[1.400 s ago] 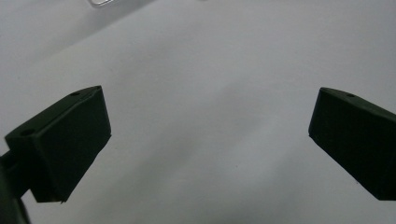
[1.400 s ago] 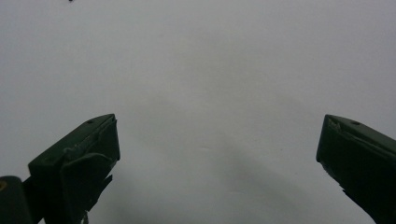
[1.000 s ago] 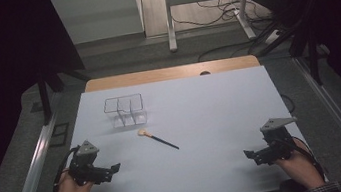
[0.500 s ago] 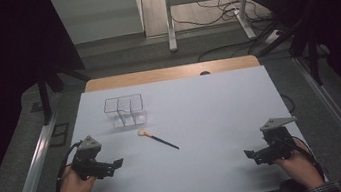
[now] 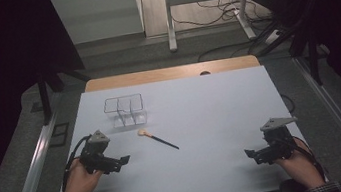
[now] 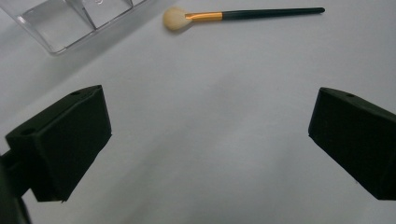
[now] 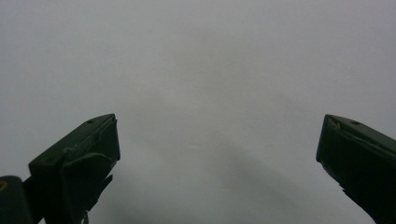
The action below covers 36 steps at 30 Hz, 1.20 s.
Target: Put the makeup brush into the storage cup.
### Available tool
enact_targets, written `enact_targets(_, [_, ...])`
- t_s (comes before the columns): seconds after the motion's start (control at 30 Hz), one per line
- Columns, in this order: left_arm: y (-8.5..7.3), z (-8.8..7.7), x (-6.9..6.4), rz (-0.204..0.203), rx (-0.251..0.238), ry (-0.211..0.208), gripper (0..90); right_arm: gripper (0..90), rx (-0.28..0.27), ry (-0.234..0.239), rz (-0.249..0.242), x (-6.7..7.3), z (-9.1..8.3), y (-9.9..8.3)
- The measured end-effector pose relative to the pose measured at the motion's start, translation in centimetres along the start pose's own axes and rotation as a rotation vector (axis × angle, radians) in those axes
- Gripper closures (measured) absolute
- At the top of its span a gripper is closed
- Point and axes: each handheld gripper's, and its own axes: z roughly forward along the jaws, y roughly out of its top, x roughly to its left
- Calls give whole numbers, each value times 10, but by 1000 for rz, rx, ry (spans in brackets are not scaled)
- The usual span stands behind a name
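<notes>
A makeup brush (image 5: 157, 139) with a pale head, gold ferrule and black handle lies flat on the white table, just right of a clear acrylic organizer (image 5: 126, 111). The left gripper view has the brush (image 6: 233, 15) and the organizer (image 6: 70, 23) ahead of the jaws. My left gripper (image 5: 123, 161) hovers at the table's front left, open and empty, short of the brush. My right gripper (image 5: 250, 156) is at the front right, open, with bare table between its jaws (image 7: 219, 154).
The white table (image 5: 201, 112) has a wooden strip along its far edge (image 5: 170, 73). Metal rails run down both sides. Cables and a metal stand lie on the floor beyond the table.
My left gripper has moved forward and to the right, toward the brush. The right gripper has stayed where it was.
</notes>
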Motion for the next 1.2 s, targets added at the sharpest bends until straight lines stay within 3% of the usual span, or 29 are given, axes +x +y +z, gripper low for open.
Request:
enact_targets(0.67, [24,12,4,14,28,10,0,0,6,-6,-10,1,1,0])
enact_targets(1.2, [43,26,2,64,50,5,0,0,10,-8,-15,1,2,-1])
